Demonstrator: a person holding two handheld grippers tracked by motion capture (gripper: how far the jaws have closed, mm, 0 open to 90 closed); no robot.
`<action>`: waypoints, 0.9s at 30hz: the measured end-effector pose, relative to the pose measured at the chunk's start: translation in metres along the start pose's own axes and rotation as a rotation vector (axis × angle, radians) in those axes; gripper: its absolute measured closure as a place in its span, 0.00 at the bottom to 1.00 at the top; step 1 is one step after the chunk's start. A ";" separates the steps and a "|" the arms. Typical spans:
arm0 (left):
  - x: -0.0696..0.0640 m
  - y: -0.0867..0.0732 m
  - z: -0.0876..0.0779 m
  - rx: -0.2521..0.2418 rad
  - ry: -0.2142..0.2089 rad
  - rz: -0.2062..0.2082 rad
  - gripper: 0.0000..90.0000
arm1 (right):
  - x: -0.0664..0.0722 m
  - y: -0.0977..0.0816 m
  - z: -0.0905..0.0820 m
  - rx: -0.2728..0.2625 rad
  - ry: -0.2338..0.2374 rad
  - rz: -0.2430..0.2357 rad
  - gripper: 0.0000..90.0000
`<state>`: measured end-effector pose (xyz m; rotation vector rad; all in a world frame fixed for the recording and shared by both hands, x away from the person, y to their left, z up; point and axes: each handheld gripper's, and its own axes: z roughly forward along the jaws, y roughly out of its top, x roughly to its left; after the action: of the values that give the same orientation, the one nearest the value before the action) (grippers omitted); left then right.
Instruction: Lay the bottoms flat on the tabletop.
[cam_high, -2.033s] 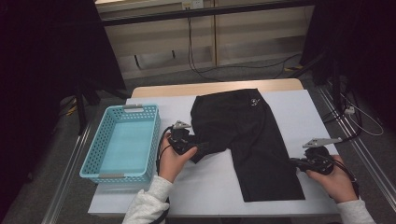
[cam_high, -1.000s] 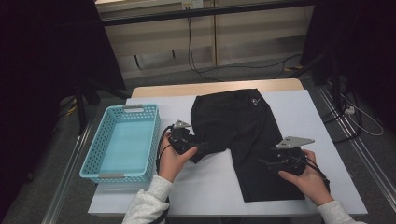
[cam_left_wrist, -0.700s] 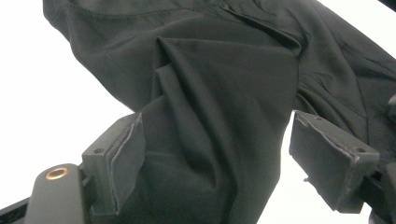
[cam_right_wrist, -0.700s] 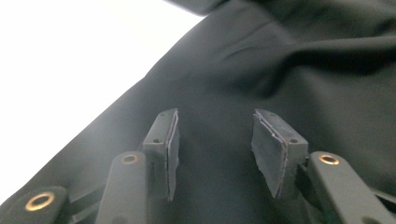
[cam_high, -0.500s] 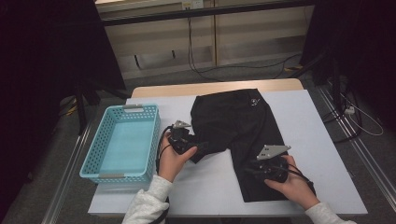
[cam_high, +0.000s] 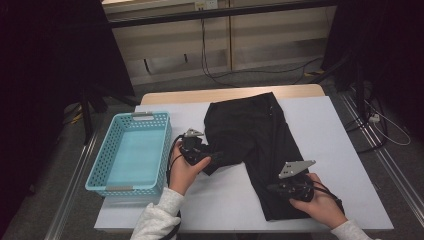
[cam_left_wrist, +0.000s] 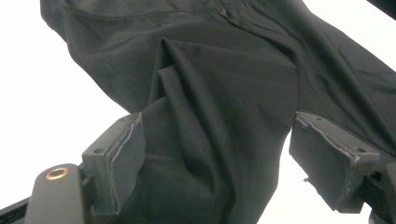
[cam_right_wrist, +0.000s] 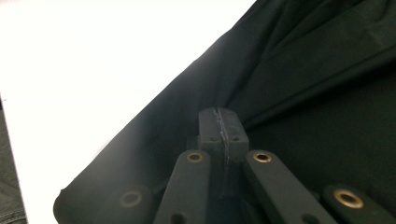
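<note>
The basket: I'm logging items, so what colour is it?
The basket is light blue, with a perforated lattice wall; the high view shows it best.

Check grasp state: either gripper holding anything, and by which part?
Left gripper is open, its jaws astride a fold of the black shorts, holding nothing. Right gripper is shut over the longer leg; any pinch can't be told.

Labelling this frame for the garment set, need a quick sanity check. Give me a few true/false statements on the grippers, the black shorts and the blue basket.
1. The left gripper has its jaws spread open around a fold of the black fabric shorts. True.
2. The right gripper is wide open. False: its jaws are shut together, over the shorts.
3. The light blue plastic basket holds folded clothes. False: it is empty.
4. The basket sits left of the shorts on the white table. True.
5. The shorts hang off the table's front edge. False: they lie wholly on the table.
</note>
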<state>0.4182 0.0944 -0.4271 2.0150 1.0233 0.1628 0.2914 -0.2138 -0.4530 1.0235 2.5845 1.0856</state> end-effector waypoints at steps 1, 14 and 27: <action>0.000 0.000 0.000 0.001 -0.001 0.002 0.21 | 0.000 0.000 0.000 0.003 0.002 -0.003 0.98; 0.000 0.000 0.001 0.011 0.000 0.012 0.21 | -0.073 0.005 -0.024 -0.158 -0.288 0.180 0.53; -0.002 -0.001 0.003 0.014 -0.002 0.012 0.21 | -0.141 0.005 -0.006 -0.097 -0.452 0.367 0.52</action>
<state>0.4179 0.0914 -0.4291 2.0336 1.0137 0.1607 0.3984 -0.3061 -0.4617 1.5508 2.0196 0.9035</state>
